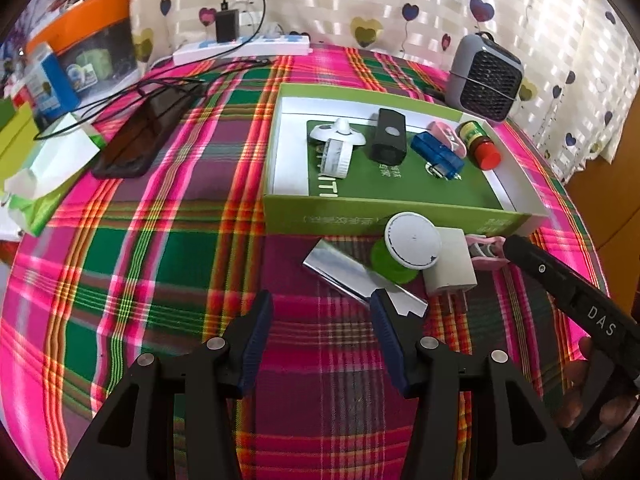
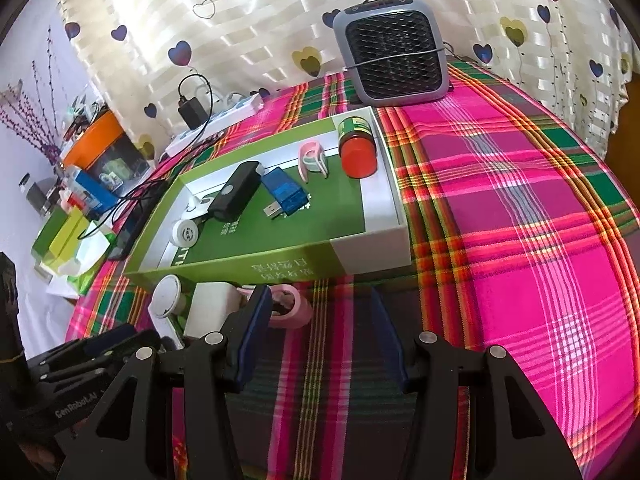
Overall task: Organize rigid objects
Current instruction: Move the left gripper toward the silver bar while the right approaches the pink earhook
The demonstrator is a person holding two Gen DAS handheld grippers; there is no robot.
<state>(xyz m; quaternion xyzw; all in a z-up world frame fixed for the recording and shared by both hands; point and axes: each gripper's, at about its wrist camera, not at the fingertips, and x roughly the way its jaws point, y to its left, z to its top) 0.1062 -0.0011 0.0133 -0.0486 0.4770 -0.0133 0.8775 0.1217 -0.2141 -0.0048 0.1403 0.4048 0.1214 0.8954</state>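
Observation:
My left gripper [image 1: 320,304] stands open low over the plaid cloth, with only cloth between its jaws. A flat shiny metal piece [image 1: 340,276] lies just past its right fingertip. Beyond it sit a white round cap on a green spool [image 1: 412,246], a white charger plug [image 1: 450,268] and a pink clip [image 1: 488,252]. My right gripper [image 2: 320,300] is open and empty, with the pink clip [image 2: 288,308] just outside its left finger. The green box tray [image 2: 360,256] holds a black device [image 2: 236,192], a blue USB stick [image 2: 286,196], a second pink clip [image 2: 312,160] and a red-capped bottle [image 2: 356,148].
A grey fan heater [image 2: 392,48] stands behind the tray. A power strip [image 1: 240,46], cables and a dark phone [image 1: 144,136] lie at the back left, beside stacked boxes [image 1: 40,128]. One finger [image 1: 560,276] of the right gripper crosses the lower right of the left wrist view.

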